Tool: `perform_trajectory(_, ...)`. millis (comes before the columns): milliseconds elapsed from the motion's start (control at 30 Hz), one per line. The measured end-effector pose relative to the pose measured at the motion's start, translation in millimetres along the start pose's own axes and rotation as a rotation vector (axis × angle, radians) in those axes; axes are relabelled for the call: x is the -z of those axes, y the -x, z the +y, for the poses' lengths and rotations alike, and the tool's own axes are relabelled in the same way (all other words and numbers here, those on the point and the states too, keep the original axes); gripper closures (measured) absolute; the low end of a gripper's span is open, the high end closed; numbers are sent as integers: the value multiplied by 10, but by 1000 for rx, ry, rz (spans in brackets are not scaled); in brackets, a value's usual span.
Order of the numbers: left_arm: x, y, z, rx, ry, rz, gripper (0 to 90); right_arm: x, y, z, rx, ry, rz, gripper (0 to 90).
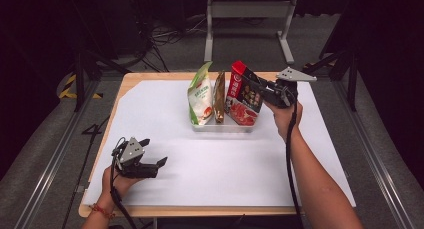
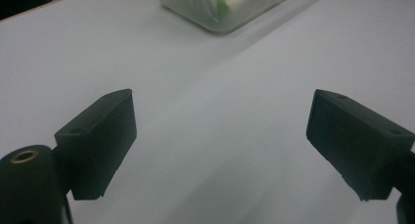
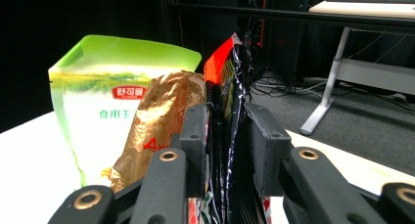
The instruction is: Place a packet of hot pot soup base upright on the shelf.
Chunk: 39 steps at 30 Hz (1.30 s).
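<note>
White tabletop (image 1: 215, 159) lit brightly from above, room behind left dark, soft shadows cast, close jaws blurred, left gripper view dim.

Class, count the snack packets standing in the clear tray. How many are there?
3, all upright in the clear tray: green packet leftmost, brown packet in the middle, red packet rightmost, clamped by the right gripper. Others behind may be hidden.

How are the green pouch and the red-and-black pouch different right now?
The green pouch is pale green and white, while the red-and-black pouch is dark with a red top. The green pouch stands free at the left end of the clear tray, while the red-and-black pouch, at the right end, is pinched by the right gripper. Both stand upright in the tray, with a brown packet between them.
</note>
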State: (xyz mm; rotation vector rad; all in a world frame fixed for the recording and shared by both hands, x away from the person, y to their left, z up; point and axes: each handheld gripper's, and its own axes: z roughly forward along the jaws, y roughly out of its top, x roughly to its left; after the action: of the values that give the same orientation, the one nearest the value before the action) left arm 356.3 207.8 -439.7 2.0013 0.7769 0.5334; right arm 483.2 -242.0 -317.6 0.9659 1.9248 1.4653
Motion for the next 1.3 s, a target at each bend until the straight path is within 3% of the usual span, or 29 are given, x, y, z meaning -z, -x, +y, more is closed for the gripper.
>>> perform_trajectory(567, 10, 6, -1, -13, -2, -4, 118, 80, -21, 7, 41, -37, -23, 586)
perform_trajectory(1300, -6, 17, 2, -12, -6, -8, 118, 225, -22, -32, 66, -67, -21, 564)
